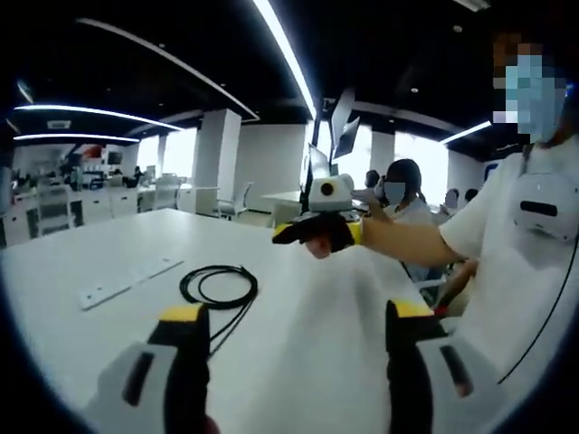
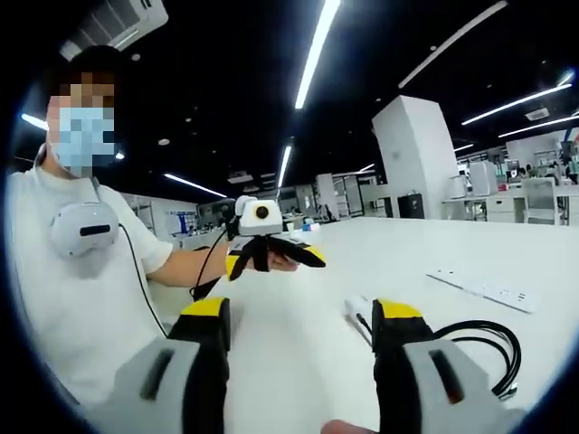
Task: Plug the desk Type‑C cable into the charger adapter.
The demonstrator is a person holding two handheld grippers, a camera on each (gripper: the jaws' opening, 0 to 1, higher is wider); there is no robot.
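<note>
A black cable (image 1: 217,287) lies coiled on the white table (image 1: 298,298), ahead of my left gripper (image 1: 297,312), whose jaws stand wide apart with nothing between them. In the right gripper view the same coil (image 2: 484,348) lies to the right of my right gripper (image 2: 302,309), also open and empty. A small white block (image 2: 355,306), which looks like the charger adapter, rests on the table just inside the right jaw. Each gripper also appears in the other's view, held up above the table with jaws spread: the right one (image 1: 317,232) and the left one (image 2: 271,258).
A white power strip (image 1: 127,282) lies flat left of the coil; in the right gripper view it (image 2: 488,291) sits beyond the coil. The person (image 1: 529,226) in a white shirt stands at the table's edge. Other people and desks fill the room behind.
</note>
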